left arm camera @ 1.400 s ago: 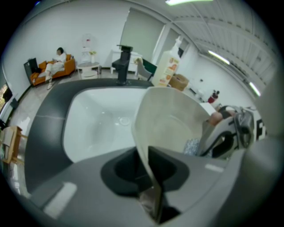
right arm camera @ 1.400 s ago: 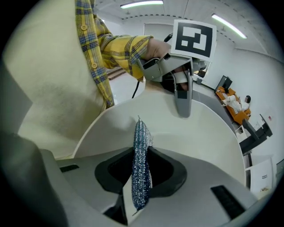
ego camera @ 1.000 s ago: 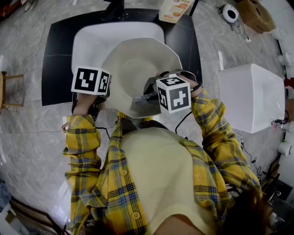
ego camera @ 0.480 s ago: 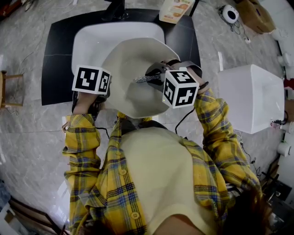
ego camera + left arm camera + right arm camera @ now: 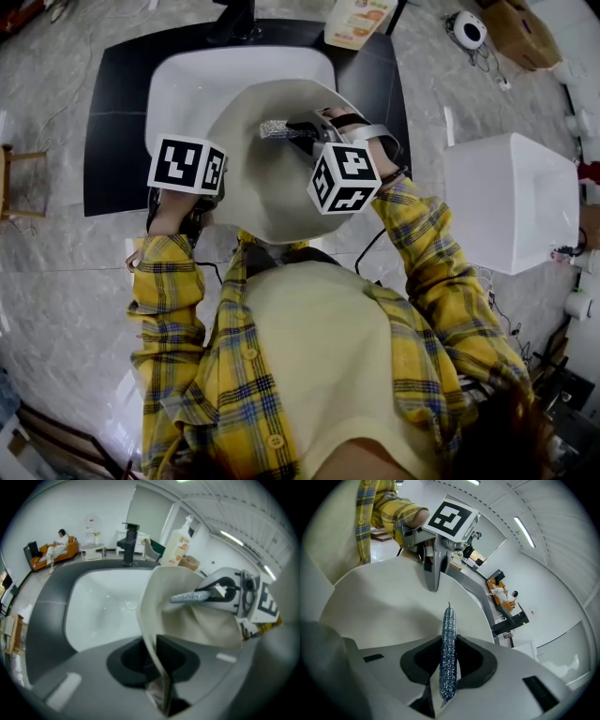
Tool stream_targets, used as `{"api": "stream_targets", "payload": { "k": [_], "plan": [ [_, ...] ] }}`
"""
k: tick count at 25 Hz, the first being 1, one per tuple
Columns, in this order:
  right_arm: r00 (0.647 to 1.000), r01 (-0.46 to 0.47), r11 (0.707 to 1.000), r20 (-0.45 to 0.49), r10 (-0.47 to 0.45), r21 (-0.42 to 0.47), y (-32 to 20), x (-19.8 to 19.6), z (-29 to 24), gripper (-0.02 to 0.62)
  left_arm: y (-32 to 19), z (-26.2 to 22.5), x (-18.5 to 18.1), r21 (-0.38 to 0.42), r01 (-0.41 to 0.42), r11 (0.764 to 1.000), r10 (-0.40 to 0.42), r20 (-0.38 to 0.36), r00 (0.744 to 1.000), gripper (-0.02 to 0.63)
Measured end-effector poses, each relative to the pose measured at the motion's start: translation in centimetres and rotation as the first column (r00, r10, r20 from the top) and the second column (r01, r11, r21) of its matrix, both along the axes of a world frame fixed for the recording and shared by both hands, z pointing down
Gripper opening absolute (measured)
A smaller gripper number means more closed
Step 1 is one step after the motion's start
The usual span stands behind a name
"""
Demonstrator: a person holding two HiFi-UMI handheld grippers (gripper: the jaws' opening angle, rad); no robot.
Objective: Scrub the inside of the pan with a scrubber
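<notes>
Pan (image 5: 267, 183) – a pale, cream-coloured one – is held tilted at the centre of the head view, above the white sink (image 5: 187, 84) set into the dark table (image 5: 112, 122). Its open side is turned toward the right of the frame. The tilt looks deliberate: it faces the inner wall to the tool, and anything scrubbed off would likely fall into the basin rather than onto the table.

The left claw (image 5: 159, 677) is clenched on the pan's near edge. In the left gripper view the thin wall runs down between the two jaws, low in the centre of the frame. That grip seems meant to brace the pan against the push of the scrubbing.

The right claw (image 5: 449, 667) is grasping the scrubber (image 5: 448, 644), a flat, glittery silver pad seen edge-on and pinched at its lower half, so that the free end sticks out ahead of the jaws. In the head view the pad's tip lies at the upper part of the pan's bowl, near the far rim. Whether it presses on the surface there or hangs just off it I cannot tell.

Judging by this, the scrubbing is in progress. A risk is the pan twisting in the left claw's narrow edge grip under a hard stroke.
</notes>
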State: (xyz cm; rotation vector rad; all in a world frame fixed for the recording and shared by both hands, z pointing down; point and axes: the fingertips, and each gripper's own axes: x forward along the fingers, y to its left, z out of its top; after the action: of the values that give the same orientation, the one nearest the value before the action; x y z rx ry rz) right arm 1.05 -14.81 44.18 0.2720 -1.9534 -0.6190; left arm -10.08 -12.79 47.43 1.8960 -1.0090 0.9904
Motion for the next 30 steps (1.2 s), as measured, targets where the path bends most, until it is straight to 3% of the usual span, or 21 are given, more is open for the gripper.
{"api": "stream_targets", "payload": {
  "k": [8,16,23,30],
  "plan": [
    [0.998,-0.014,0.999,-0.055,0.017,0.049,-0.6,0.0,1.2,0.083,0.2,-0.2,0.0,0.002,-0.005,1.000,0.005,0.008,1.000,0.063],
    [0.996,-0.076,0.996,-0.046,0.073,-0.048,0.5,0.4,2.4,0.083,0.0,-0.1,0.2,-0.008,-0.013,1.000,0.013,0.016,1.000,0.063],
    [0.986,-0.165,0.979,0.010,0.167,-0.121,1.1,0.7,2.6,0.083,-0.1,-0.2,0.3,-0.010,-0.025,1.000,0.026,0.041,0.999,0.064],
    [0.980,-0.194,0.965,0.016,0.200,-0.179,2.3,0.9,2.5,0.083,-0.2,-0.2,0.3,-0.010,-0.028,1.000,0.028,0.044,0.999,0.063]
  ]
}}
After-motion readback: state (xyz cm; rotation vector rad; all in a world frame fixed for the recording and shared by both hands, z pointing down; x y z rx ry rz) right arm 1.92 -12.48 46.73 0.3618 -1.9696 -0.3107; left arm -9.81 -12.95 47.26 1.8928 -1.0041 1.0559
